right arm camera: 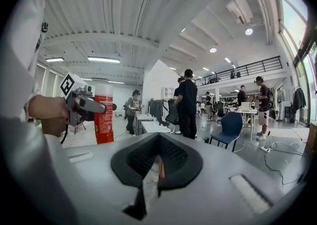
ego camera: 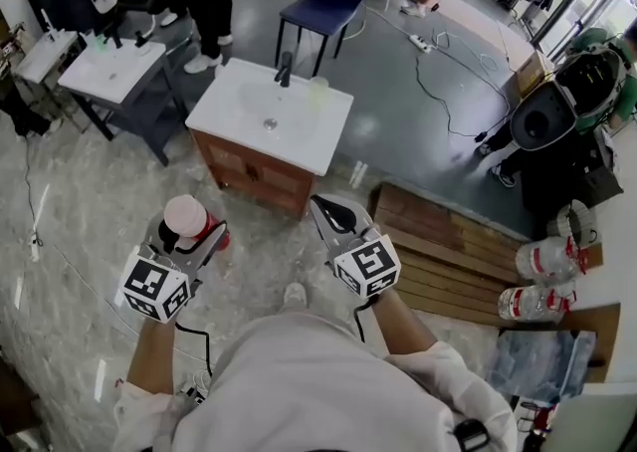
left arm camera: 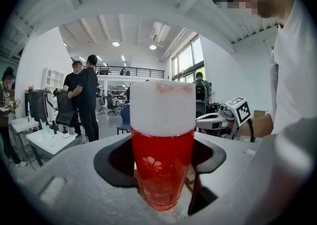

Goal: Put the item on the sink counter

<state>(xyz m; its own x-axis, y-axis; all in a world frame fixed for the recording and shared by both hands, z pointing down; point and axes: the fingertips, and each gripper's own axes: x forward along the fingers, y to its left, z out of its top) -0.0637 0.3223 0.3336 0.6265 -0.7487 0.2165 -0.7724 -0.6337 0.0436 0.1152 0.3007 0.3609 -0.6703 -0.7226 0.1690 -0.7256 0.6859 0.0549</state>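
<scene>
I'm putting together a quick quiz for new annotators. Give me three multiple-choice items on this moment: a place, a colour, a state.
1. Where is the red bottle?
A) on the sink counter
B) between the jaws of the left tool
C) on the blue chair

2. What colour is the bottle's cap?
A) black
B) green
C) white

3. How do the jaws of the right tool stand?
A) together, nothing between them
B) closed on the bottle
C) wide apart round a faucet

1 B: the left gripper view shows the jaws gripping its red body.
2 C: the cap shows white there and in the head view.
3 A: the right gripper view shows them closed and empty.
</scene>
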